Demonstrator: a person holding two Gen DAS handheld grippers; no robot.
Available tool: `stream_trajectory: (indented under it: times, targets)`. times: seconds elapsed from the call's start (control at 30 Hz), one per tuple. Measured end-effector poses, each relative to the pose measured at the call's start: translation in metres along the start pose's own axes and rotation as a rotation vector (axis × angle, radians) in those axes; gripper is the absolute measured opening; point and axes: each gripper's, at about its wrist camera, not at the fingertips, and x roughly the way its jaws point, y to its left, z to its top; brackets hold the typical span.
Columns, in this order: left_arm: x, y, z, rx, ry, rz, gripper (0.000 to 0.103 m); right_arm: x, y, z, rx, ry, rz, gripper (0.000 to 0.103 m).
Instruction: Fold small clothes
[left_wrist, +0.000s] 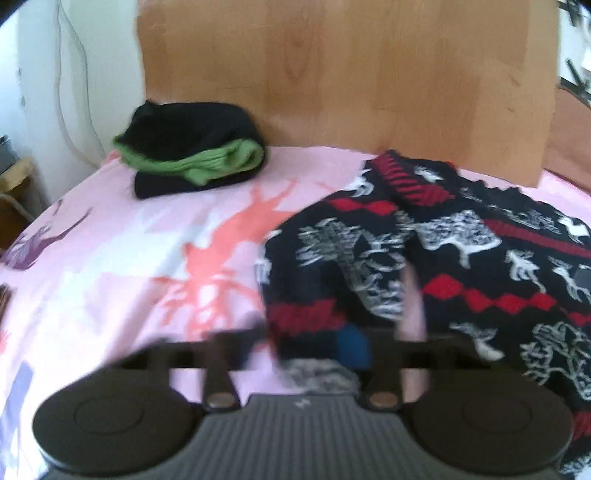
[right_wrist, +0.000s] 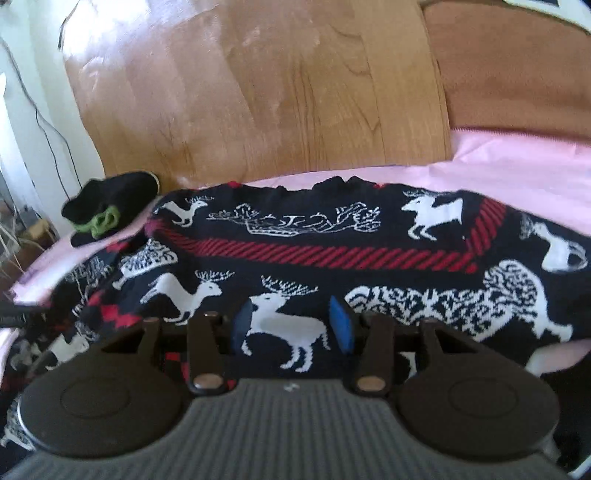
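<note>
Right wrist view, reindeer sweater (right_wrist: 332, 236) lengthwise left-right, right gripper (right_wrist: 291, 325) jaws apart, left gripper (left_wrist: 314, 343) pinching its edge

Each gripper, the left gripper (left_wrist: 325, 347) and the right gripper (right_wrist: 291, 325), is built of black plastic: a grey ribbed housing is flanked by two round black discs, brass-coloured rivets are set beside that housing, and blue pads (right_wrist: 340, 325) are fitted ahead of it.

A pink-sheeted bed (left_wrist: 110, 258) bears a patterned sweater (left_wrist: 480, 258) and folded clothes (left_wrist: 192, 151).
</note>
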Motion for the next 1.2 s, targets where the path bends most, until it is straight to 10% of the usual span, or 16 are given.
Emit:
stream_trajectory:
  times: [0.2, 0.27, 0.43, 0.9, 1.07, 1.13, 1.17, 1.2]
  targets:
    - [0.011, 0.063, 0.033, -0.131, -0.046, 0.31, 0.01, -0.004, -0.021, -0.002, 0.094, -0.022, 0.02, 0.048]
    - [0.024, 0.094, 0.039, -0.211, 0.015, 0.302, 0.01, -0.004, -0.021, -0.001, 0.107, -0.026, 0.019, 0.047]
    - [0.018, 0.09, 0.04, -0.233, 0.019, 0.324, 0.047, -0.003, -0.018, -0.001, 0.082, -0.021, 0.004, 0.048]
    - [-0.102, 0.026, -0.063, 0.033, -0.013, -0.308, 0.076, -0.092, -0.083, -0.028, 0.396, -0.197, 0.12, 0.05]
    - [-0.09, 0.009, -0.082, 0.059, 0.085, -0.331, 0.062, -0.137, -0.087, -0.069, 0.357, -0.121, 0.04, 0.051]
    - [-0.094, 0.004, -0.087, 0.084, 0.076, -0.317, 0.039, -0.145, -0.078, -0.086, 0.33, -0.094, 0.03, 0.052]
    - [-0.093, 0.001, -0.088, 0.091, 0.092, -0.333, 0.009, -0.145, -0.072, -0.095, 0.316, -0.078, 0.033, 0.051]
    - [-0.092, 0.0, -0.089, 0.082, 0.105, -0.358, 0.006, -0.148, -0.062, -0.104, 0.274, -0.099, 0.027, 0.038]
